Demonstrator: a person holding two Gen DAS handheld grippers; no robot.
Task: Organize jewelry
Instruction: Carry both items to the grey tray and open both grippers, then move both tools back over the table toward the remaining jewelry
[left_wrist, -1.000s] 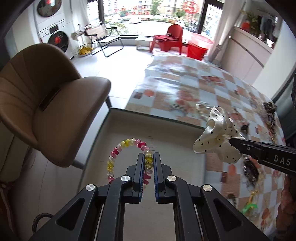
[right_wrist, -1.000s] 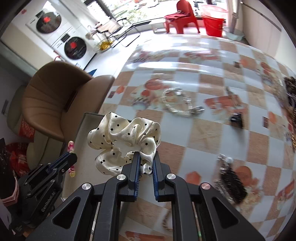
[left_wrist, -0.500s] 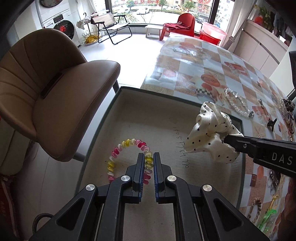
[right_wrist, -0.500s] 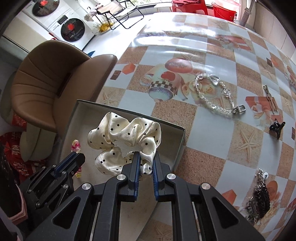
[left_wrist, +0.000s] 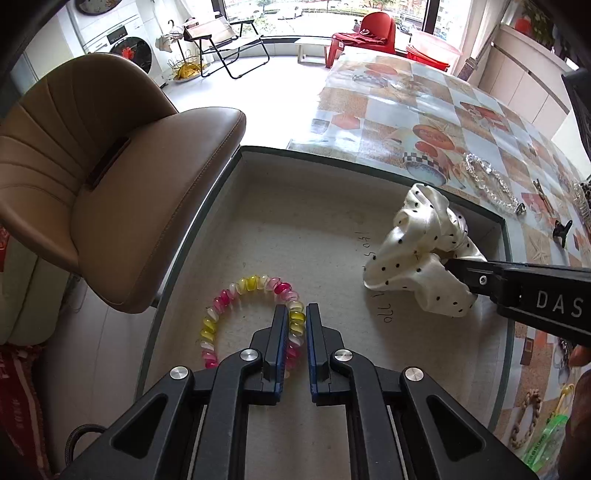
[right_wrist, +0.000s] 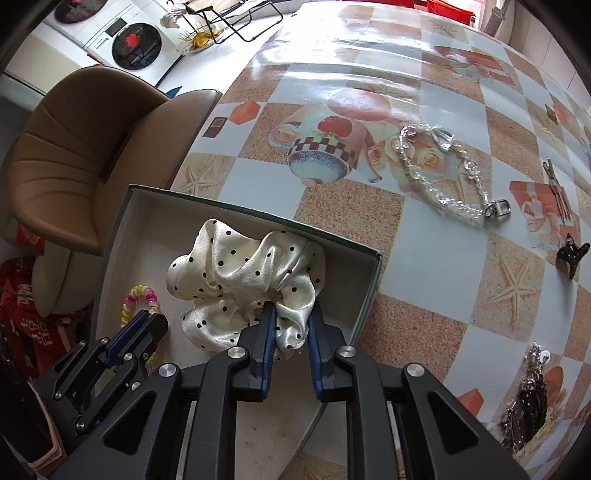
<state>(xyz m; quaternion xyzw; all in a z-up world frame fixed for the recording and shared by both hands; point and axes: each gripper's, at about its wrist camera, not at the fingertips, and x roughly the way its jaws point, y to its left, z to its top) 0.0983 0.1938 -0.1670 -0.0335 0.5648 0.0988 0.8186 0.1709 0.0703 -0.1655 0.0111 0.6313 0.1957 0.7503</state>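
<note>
Releasing now: right gripper (right_wrist: 290, 314) jaws have just been opening, parted around a fold of the polka-dot scrunchie (right_wrist: 243, 280); pads no longer look pressed on the cloth. Scrunchie sits low in the grey box (right_wrist: 258, 218), bulk just ahead of the fingertips, apparently resting on the box floor near the far right wall.

Left gripper (left_wrist: 296, 317) clamped on the spiral hair tie (left_wrist: 251, 288), pink-yellow-white coil. Loop fans out ahead and to the left of the fingertips, down at the box floor; contact likely but not certain. Not yet let go.

Progress, judged: two items in the box, one all but dropped, one still held. Early stage.

Left on the worktop (right_wrist: 424, 236), all outside the box:
- clear bead bracelet (right_wrist: 439, 173), ahead and right of right gripper
- small black claw clip (right_wrist: 570, 254), far right
- hair pins (right_wrist: 556, 192), beyond the clip
- dark beaded piece (right_wrist: 532, 398), right of the gripper body
- more bits at the lower right edge of the left view, incl. a beige chain-like loop (left_wrist: 526, 417) and something green; too small to identify

Writing:
- "DAS" in white on the right gripper body, cut off at frame edge in the left view
- handwritten digits on the box floor just left of the scrunchie, not reliably legible
- red cloth with white characters at the left edge, unreadable
</note>
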